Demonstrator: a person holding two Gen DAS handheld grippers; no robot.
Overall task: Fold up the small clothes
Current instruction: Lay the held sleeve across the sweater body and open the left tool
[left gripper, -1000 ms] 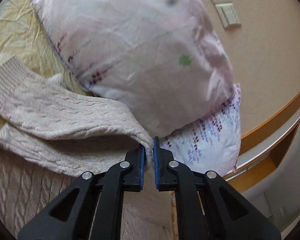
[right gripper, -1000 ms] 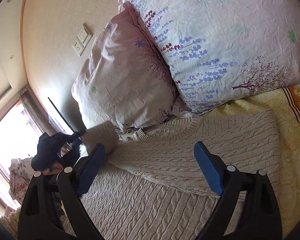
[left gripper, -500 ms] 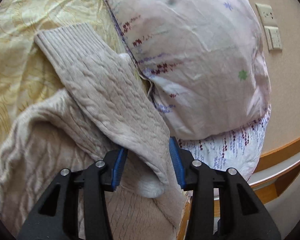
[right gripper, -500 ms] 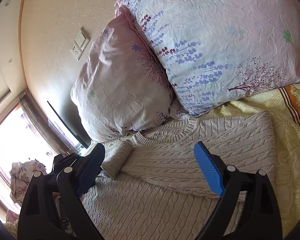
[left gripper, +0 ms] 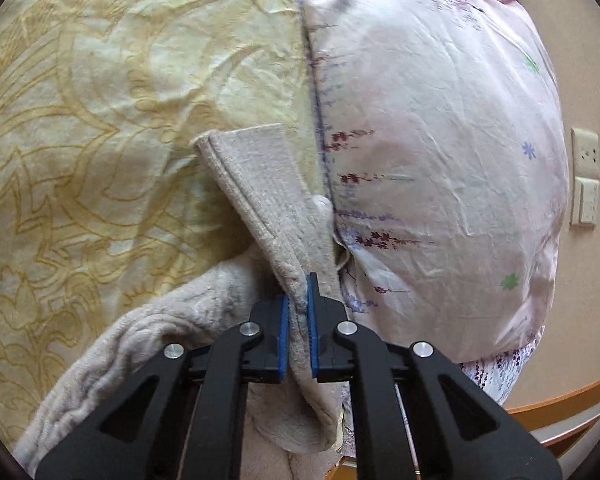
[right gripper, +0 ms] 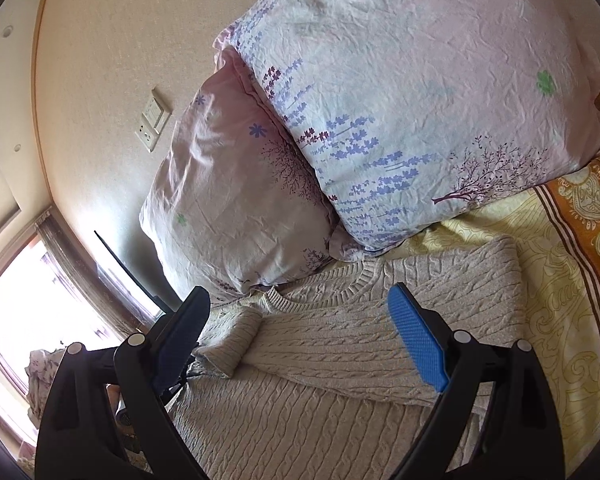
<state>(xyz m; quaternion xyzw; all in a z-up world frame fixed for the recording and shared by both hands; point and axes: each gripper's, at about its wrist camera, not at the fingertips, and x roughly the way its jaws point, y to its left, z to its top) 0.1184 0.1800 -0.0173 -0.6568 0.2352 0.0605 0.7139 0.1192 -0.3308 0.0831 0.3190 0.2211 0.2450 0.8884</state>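
A beige cable-knit sweater (right gripper: 360, 344) lies flat on the yellow patterned bedspread (right gripper: 556, 280), its collar toward the pillows. One sleeve (left gripper: 268, 208) stretches away from me with its ribbed cuff lying on the bedspread (left gripper: 100, 120). My left gripper (left gripper: 298, 300) is shut on that sleeve's folded edge, its blue pads pinching the knit. My right gripper (right gripper: 300, 320) hovers wide open above the sweater's chest, nothing between its fingers. In the right wrist view the sleeve (right gripper: 232, 344) lies folded across the left shoulder.
Two floral pillows (right gripper: 420, 100) (right gripper: 236, 208) lean against the beige wall at the head of the bed, right beside the sleeve (left gripper: 440, 184). A wooden bed edge (left gripper: 560, 404) runs lower right. Wall sockets (left gripper: 586, 180) and a bright window (right gripper: 28, 304) are nearby.
My left gripper opened over the sleeve, then shut again on its folded edge while rolling and sinking. The sleeve's cuff now lies farther from me on the bedspread. The right gripper stayed open and drifted slightly.
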